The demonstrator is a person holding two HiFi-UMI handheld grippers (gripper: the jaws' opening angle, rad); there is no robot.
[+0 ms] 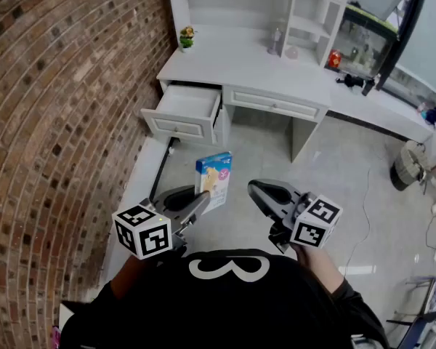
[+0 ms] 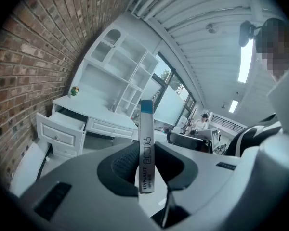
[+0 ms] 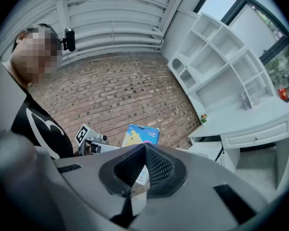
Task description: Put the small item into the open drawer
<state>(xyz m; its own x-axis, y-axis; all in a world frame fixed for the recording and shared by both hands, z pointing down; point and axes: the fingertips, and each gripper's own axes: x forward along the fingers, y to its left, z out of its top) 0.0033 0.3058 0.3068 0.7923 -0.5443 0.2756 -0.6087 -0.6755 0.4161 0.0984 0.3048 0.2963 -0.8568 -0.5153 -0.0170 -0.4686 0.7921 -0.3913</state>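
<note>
A flat blue-and-white box (image 1: 214, 178) stands on edge between the jaws of my left gripper (image 1: 201, 201), which is shut on its lower part. In the left gripper view the box (image 2: 146, 143) rises upright from the pads, blue end up. The open white drawer (image 1: 185, 109) juts out from the desk's left end, ahead of the box and some way off; it also shows in the left gripper view (image 2: 62, 124). My right gripper (image 1: 264, 192) hangs to the right of the box, its jaws shut together with nothing in them (image 3: 145, 148).
A brick wall (image 1: 58, 122) runs along the left. The white desk (image 1: 247, 67) with shelves carries a small potted plant (image 1: 187, 38) and a few small items. A second desk (image 1: 378, 100) runs off to the right, and a bin (image 1: 407, 166) stands on the floor there.
</note>
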